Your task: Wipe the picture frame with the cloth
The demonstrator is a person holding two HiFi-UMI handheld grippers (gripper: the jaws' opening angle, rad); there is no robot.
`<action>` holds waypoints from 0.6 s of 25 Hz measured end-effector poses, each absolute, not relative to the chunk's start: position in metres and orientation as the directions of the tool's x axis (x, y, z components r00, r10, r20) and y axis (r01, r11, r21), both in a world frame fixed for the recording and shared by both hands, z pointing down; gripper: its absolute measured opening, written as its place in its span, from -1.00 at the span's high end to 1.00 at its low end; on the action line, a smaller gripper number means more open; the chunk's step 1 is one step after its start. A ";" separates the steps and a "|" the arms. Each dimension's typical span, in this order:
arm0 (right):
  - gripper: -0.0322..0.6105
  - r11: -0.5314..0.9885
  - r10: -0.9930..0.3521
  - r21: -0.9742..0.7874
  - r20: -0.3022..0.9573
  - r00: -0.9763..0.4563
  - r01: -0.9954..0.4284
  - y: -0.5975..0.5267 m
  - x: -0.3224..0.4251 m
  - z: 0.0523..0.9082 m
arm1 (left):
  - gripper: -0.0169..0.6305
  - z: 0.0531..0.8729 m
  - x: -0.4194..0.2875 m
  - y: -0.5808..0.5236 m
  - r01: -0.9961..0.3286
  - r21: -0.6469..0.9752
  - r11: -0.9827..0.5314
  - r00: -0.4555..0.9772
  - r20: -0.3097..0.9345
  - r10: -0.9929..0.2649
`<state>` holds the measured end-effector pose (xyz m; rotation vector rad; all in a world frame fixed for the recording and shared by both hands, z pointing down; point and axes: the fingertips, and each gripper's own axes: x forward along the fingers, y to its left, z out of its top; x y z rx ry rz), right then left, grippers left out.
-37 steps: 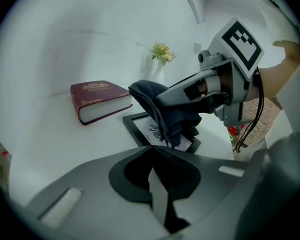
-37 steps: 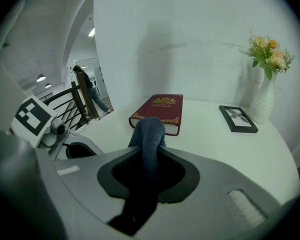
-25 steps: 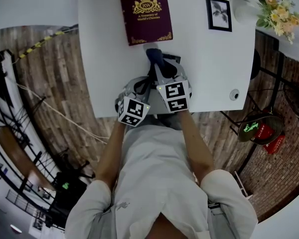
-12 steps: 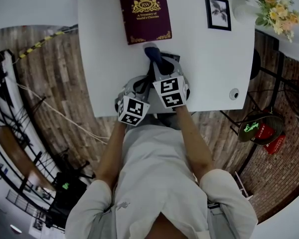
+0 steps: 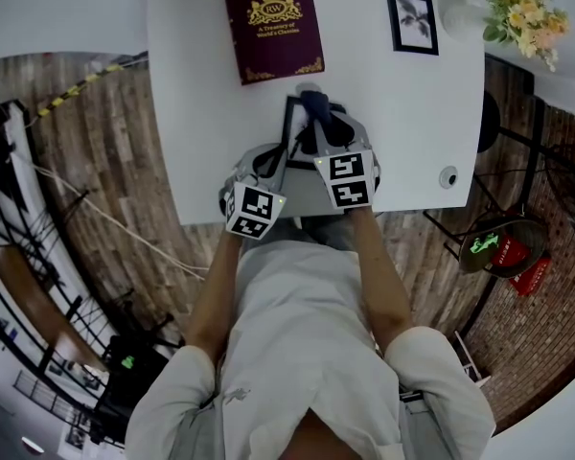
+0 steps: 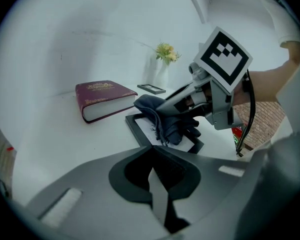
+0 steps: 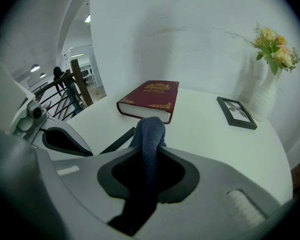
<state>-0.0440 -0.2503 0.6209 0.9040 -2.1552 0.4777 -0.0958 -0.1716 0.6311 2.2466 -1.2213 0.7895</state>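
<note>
right tongs [image 7: 149,153] clamped on soft dark blue cloth [image 7: 151,126], bunched on flat black picture frame [image 6: 137,129] near white surface [image 6: 90,139] edge. left tongs [image 6: 151,149] closed, empty. frame probably light, slides easily: pin its border.

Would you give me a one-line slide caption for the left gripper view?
Left gripper holds the frame by a corner while the right gripper presses a cloth onto it, book behind.

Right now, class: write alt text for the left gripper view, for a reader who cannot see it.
The right gripper holds a dark blue cloth on a black picture frame lying flat on a white table, while the left gripper in the foreground grips the frame's near corner. Behind lie a maroon book, a small frame and a vase of flowers.
</note>
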 end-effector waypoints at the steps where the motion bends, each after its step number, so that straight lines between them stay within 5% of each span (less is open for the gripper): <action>1: 0.68 0.681 -0.460 -0.049 0.748 -0.478 -0.731 -0.250 -0.041 0.619 | 0.89 0.631 -0.096 -0.172 -0.858 0.120 -0.500 0.440 0.673 -0.595; 15: 0.68 0.589 -0.525 0.002 0.761 -0.381 -0.808 -0.248 0.023 0.604 | 0.89 0.632 -0.093 -0.171 -0.852 0.131 -0.507 0.454 0.668 -0.589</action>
